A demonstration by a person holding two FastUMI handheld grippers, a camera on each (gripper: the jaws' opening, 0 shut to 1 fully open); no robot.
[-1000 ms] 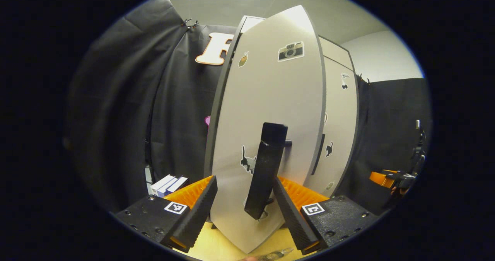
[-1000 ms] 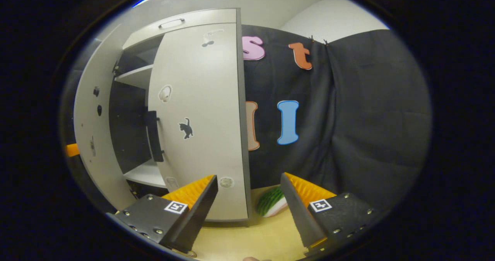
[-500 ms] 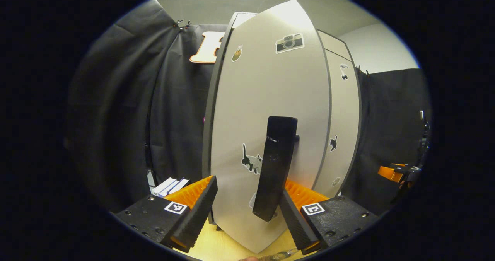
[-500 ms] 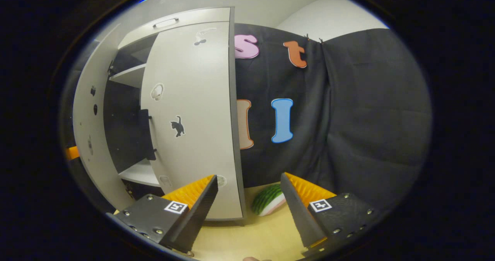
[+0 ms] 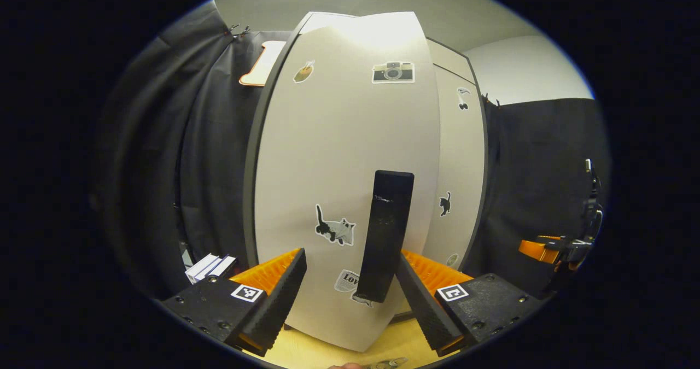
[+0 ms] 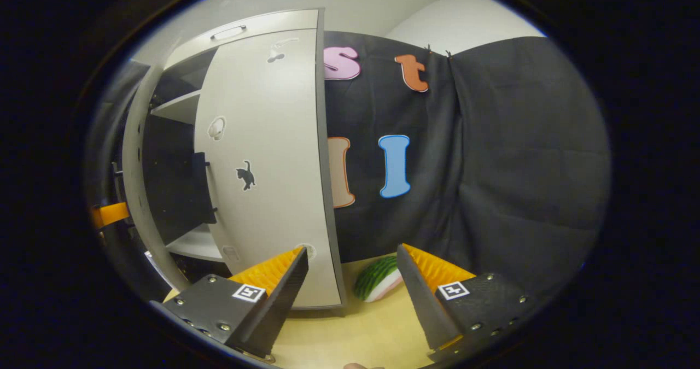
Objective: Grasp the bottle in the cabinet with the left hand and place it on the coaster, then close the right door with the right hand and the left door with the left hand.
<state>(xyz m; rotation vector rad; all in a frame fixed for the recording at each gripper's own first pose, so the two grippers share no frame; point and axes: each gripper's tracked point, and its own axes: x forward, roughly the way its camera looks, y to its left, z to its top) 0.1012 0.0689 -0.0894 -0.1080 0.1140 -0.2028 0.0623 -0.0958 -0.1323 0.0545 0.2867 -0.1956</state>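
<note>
The left cabinet door (image 5: 328, 156), pale with animal and camera stickers, stands close in front of my left gripper (image 5: 350, 295). Its black vertical handle (image 5: 385, 232) sits between my open fingers, nearer the right fingertip (image 5: 415, 292); I cannot tell whether they touch. The right door (image 5: 459, 183) shows just beyond it, almost flush. In the right gripper view the right door (image 6: 262, 167) stands a little ajar, and a dark gap with shelves (image 6: 175, 106) lies between it and the left door's edge (image 6: 134, 183). My right gripper (image 6: 353, 290) is open, off the door, over the tabletop.
A watermelon-slice toy (image 6: 377, 286) lies on the wooden tabletop (image 6: 361, 331) beside the right door's corner. Some white books (image 5: 210, 267) stand left of the cabinet. The other gripper (image 5: 563, 249) hangs far right in the left gripper view.
The left door has swung further toward shut with my left gripper behind it, and the gap to the right door has narrowed. The right gripper has drifted slightly right.
</note>
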